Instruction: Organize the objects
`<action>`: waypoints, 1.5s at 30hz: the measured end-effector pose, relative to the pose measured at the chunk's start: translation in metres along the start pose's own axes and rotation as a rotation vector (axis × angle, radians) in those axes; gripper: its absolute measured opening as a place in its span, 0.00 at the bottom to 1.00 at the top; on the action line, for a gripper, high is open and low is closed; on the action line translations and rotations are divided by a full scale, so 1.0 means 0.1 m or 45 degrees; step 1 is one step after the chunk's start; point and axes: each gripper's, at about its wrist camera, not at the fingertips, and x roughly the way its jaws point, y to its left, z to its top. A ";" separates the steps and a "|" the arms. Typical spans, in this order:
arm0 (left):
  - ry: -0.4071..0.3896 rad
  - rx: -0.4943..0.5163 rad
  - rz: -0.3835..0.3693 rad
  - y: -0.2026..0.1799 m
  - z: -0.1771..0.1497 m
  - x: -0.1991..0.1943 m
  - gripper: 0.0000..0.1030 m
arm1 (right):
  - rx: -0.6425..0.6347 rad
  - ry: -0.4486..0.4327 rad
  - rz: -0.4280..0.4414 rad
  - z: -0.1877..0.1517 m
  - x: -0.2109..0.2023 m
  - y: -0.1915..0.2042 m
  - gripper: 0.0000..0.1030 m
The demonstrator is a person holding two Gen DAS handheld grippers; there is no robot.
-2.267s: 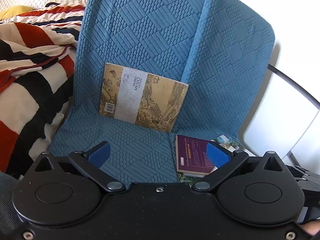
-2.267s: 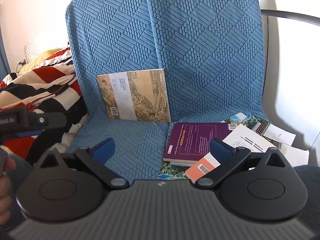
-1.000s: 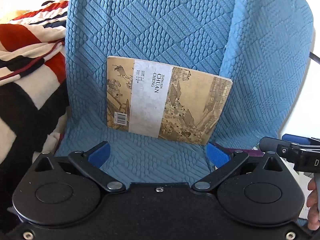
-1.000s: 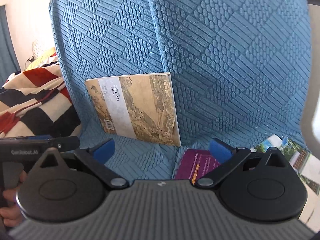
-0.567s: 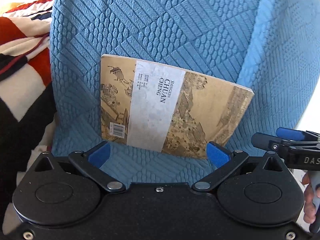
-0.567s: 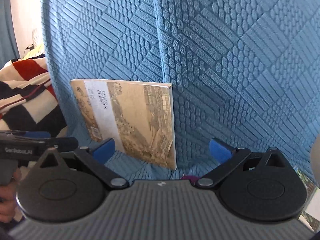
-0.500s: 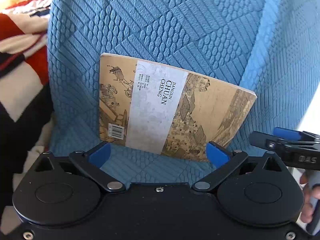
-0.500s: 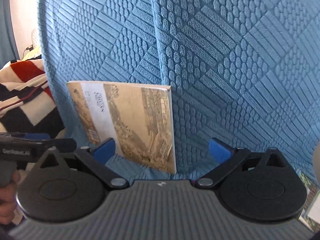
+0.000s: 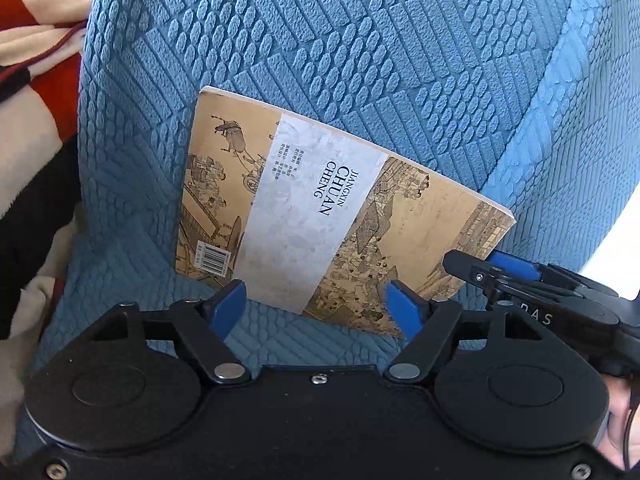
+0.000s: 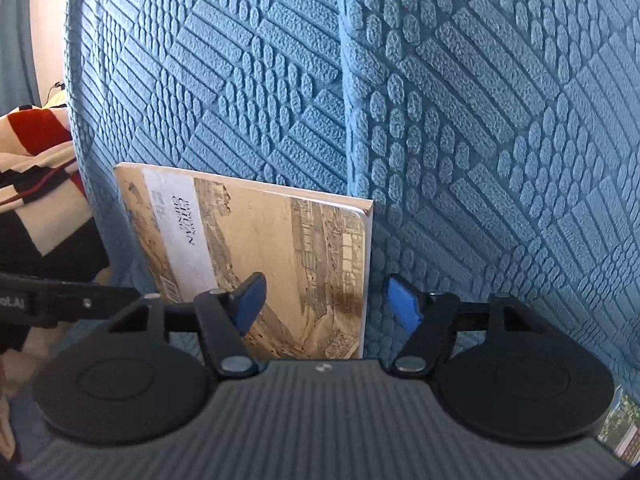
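Note:
A tan book with a white title band, "Jiangxin Chuan Cheng" (image 9: 320, 216), leans upright against the blue quilted seat back (image 9: 360, 40). My left gripper (image 9: 316, 304) is open, its blue pads (image 9: 228, 306) just in front of the book's lower edge. My right gripper (image 10: 326, 304) is open, straddling the book's right edge (image 10: 280, 248); it also shows in the left wrist view (image 9: 516, 276) beside the book's lower right corner. The left gripper shows at the left of the right wrist view (image 10: 60, 296).
A red, black and cream striped blanket (image 9: 36, 100) lies left of the blue cover. The corner of a picture magazine (image 10: 616, 432) shows at the lower right of the right wrist view.
Both grippers have moved in close to the leaning book and their jaws have narrowed. The purple book and papers on the seat have dropped out of view.

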 end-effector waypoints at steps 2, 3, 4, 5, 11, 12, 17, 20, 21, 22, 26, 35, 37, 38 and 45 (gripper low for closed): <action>0.000 -0.012 -0.016 0.01 0.01 0.00 0.70 | -0.009 -0.007 0.004 -0.01 -0.03 -0.01 0.55; 0.000 -0.019 -0.022 0.01 0.01 -0.01 0.70 | -0.015 -0.013 0.022 -0.01 -0.04 -0.02 0.51; -0.002 -0.028 -0.032 0.01 0.01 -0.02 0.70 | -0.028 -0.015 0.029 0.00 -0.06 0.00 0.51; -0.004 -0.039 -0.045 0.02 0.01 -0.03 0.71 | -0.049 -0.011 0.024 0.00 -0.07 0.01 0.51; 0.023 -0.181 -0.227 0.11 0.02 -0.05 0.79 | -0.122 -0.015 0.039 -0.06 -0.14 0.11 0.51; 0.029 -0.208 -0.259 0.13 0.01 -0.05 0.80 | -0.132 -0.018 0.042 -0.08 -0.16 0.13 0.51; 0.053 -0.359 -0.414 0.18 -0.01 0.02 0.86 | -0.135 -0.019 0.056 -0.16 -0.26 0.26 0.51; 0.105 -0.455 -0.539 0.17 -0.06 0.13 0.87 | -0.115 -0.007 0.073 -0.21 -0.34 0.32 0.51; 0.123 -0.502 -0.582 0.16 -0.09 0.17 0.87 | -0.099 -0.003 0.087 -0.23 -0.36 0.34 0.51; 0.158 -0.547 -0.613 0.16 -0.11 0.21 0.90 | -0.087 0.010 0.102 -0.25 -0.37 0.36 0.51; 0.274 -0.648 -0.630 0.15 -0.21 0.36 0.89 | -0.100 0.022 0.158 -0.32 -0.42 0.46 0.45; 0.298 -0.997 -0.576 0.59 -0.44 0.41 0.76 | -0.177 0.115 0.186 -0.53 -0.46 0.72 0.45; 0.287 -1.021 -0.540 0.66 -0.46 0.35 0.76 | -0.105 0.146 0.156 -0.54 -0.45 0.66 0.46; 0.279 -1.005 -0.510 0.68 -0.45 0.31 0.76 | -0.048 0.161 0.153 -0.54 -0.44 0.60 0.46; 0.340 -0.807 -0.239 0.64 -0.50 0.16 0.76 | 0.487 0.347 0.170 -0.71 -0.22 0.08 0.50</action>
